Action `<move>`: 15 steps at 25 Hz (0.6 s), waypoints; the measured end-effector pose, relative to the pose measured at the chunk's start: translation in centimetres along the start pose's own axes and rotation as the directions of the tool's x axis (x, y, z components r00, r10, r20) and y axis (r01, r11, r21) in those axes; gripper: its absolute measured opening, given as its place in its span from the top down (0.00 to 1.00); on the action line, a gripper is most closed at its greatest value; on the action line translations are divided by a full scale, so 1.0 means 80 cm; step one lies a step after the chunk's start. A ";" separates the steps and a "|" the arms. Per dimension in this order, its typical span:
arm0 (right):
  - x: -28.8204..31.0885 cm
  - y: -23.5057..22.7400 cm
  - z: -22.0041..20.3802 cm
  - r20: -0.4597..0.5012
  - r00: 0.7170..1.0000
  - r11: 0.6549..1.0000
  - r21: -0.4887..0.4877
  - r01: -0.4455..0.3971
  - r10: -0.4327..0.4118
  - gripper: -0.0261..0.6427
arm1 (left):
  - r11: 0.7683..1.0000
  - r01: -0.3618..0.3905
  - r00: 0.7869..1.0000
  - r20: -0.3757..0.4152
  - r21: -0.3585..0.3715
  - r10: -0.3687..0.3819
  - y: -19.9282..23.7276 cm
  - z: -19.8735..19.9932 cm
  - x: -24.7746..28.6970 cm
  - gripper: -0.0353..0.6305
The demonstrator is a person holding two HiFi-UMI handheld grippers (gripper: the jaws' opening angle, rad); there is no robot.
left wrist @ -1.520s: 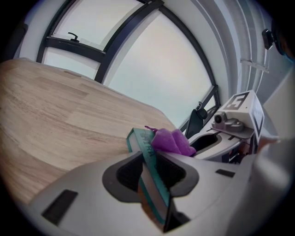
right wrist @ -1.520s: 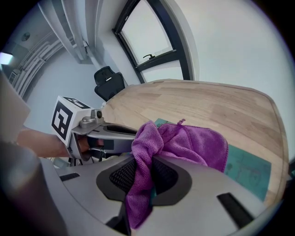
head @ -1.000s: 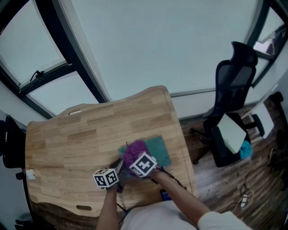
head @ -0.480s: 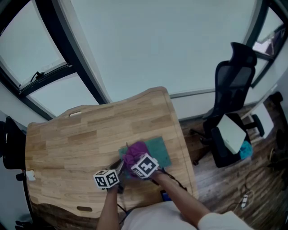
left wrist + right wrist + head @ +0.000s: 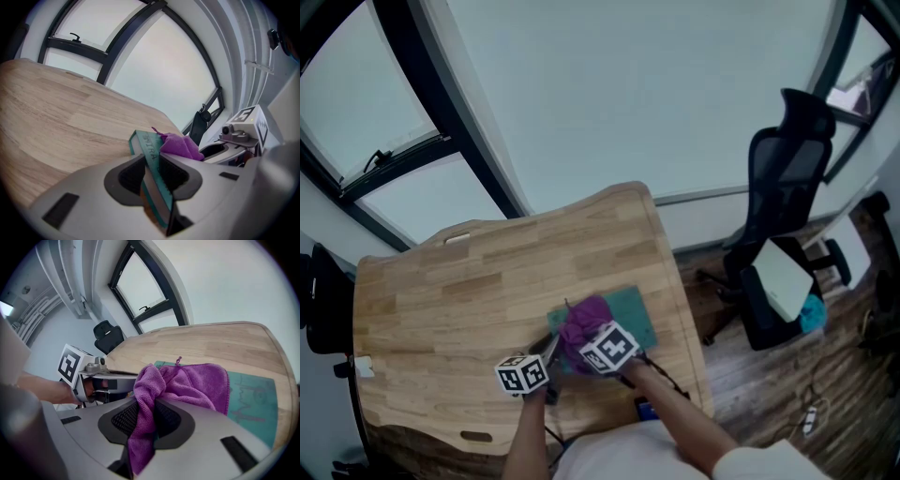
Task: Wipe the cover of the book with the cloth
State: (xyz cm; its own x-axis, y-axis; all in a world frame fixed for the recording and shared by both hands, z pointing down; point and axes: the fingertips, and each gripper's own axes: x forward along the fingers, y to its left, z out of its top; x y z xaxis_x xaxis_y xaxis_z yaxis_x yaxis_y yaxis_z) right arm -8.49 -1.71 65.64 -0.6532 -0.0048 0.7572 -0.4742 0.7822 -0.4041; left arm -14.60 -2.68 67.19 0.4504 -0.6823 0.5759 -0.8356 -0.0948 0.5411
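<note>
Left tongs (image 5: 151, 165) clamp the spine edge of a teal book (image 5: 146, 146) lying near the right edge of the wooden surface (image 5: 459, 291). Right tongs (image 5: 154, 417) pinch a purple cloth (image 5: 197, 380), which is bunched on the book's cover. White capitals run along the spine, too blurred to read whole. Faint line markings on the cover are illegible.

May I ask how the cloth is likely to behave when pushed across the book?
Probably floppy: the cloth bunches and droops where the right claw pinches it. Its fuzzy pile likely drags on the book rather than sliding.
</note>
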 end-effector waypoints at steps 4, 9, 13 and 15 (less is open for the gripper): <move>-0.003 -0.003 -0.002 0.003 1.000 1.000 0.004 -0.004 0.004 0.84 | 1.000 0.001 1.000 0.001 0.001 -0.001 -0.001 0.001 0.001 0.80; -0.005 -0.007 -0.005 0.004 1.000 1.000 0.019 -0.013 0.013 0.84 | 1.000 0.000 1.000 0.000 -0.001 0.000 -0.001 0.000 0.000 0.80; -0.010 -0.011 -0.006 0.002 1.000 1.000 0.026 -0.009 0.009 0.84 | 1.000 0.000 1.000 0.002 0.000 0.000 -0.001 0.001 0.000 0.81; -0.011 -0.015 -0.007 0.002 1.000 0.999 0.033 -0.005 0.005 0.84 | 1.000 0.001 1.000 0.002 -0.002 -0.001 0.000 0.001 0.000 0.80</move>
State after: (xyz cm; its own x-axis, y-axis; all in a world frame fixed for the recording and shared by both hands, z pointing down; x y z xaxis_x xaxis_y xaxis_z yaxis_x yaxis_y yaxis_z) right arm -6.98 -2.28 65.77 -0.6570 -0.0024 0.7539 -0.4899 0.7614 -0.4246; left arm -14.58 -2.76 67.15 0.4502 -0.6838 0.5742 -0.8347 -0.0940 0.5426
